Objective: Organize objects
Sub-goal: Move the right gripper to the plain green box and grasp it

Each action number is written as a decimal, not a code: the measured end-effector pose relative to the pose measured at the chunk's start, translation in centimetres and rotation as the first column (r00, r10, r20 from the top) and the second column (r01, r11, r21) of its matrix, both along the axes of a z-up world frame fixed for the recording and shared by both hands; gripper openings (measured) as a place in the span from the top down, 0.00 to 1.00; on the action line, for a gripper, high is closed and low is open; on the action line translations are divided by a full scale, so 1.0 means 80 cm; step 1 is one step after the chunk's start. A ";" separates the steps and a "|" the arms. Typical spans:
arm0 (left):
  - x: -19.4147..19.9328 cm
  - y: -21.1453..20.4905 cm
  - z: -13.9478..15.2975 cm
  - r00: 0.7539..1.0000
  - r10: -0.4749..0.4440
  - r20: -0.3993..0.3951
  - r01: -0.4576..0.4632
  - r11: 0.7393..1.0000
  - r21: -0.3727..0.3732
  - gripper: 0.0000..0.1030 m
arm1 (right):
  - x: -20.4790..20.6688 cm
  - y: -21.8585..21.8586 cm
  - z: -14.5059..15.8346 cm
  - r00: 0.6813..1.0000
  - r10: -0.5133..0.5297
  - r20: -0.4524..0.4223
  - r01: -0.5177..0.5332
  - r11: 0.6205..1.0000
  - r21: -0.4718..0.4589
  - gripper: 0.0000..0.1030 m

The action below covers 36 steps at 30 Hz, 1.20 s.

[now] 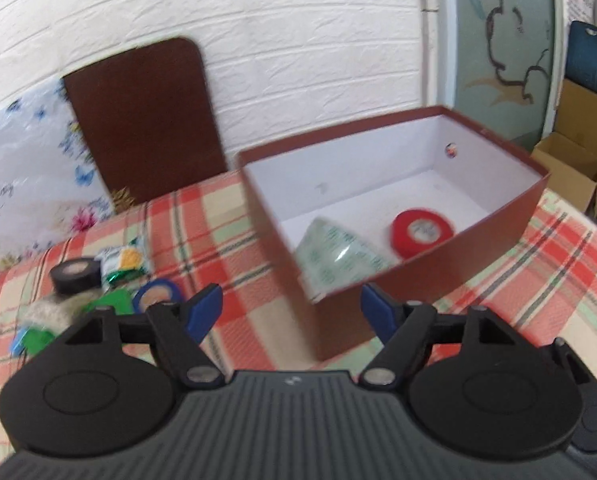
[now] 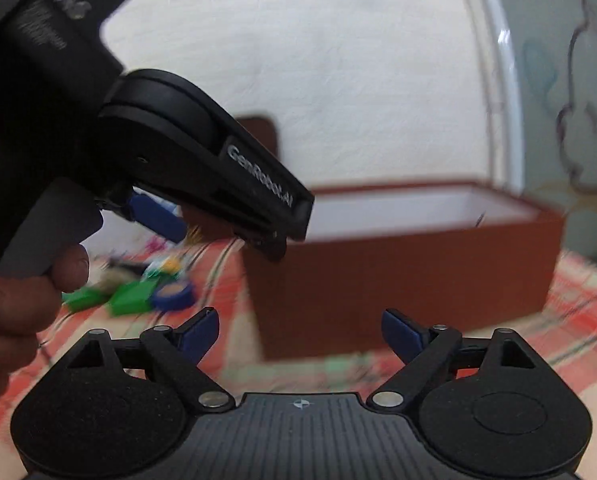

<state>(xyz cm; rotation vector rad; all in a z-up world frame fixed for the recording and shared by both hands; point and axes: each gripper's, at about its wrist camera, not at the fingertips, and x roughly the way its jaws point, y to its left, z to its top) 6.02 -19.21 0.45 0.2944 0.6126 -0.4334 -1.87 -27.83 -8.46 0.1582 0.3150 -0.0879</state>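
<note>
Both grippers hang empty over the checked worktop, one lot boxed and the rest waiting.

The left gripper [image 1: 291, 306] has its fingers spread wide with nothing between them, just before the near corner of the brown box [image 1: 498, 228], which stands open so things can be dropped straight in. A red tape roll [image 1: 420, 234] and a clear printed packet [image 1: 340, 262] already lie inside it. The right gripper [image 2: 298, 330] also has wide, empty fingers, facing the box's near wall. The leftovers sit in a loose heap off to the left: a black tape roll [image 1: 75, 275], a blue tape roll [image 1: 156, 298], a snack packet [image 1: 124, 264] and green pieces [image 1: 112, 300]. I'd guess those go next.
</note>
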 end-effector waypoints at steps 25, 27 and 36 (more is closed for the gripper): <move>0.080 0.246 -0.112 0.929 0.370 -0.034 -0.367 0.928 0.063 0.07 | 0.089 0.157 -0.020 0.929 0.221 -0.296 -0.262 0.959 -0.109 0.26; 0.089 0.273 -0.113 0.909 0.415 0.030 -0.416 0.905 0.093 0.07 | 0.095 0.164 -0.020 0.928 0.224 -0.298 -0.269 0.956 -0.117 0.26; 0.105 0.385 -0.125 0.812 0.582 -0.036 -0.581 0.802 -0.141 0.00 | 0.168 0.204 -0.017 0.927 0.260 -0.270 -0.302 0.945 -0.127 0.28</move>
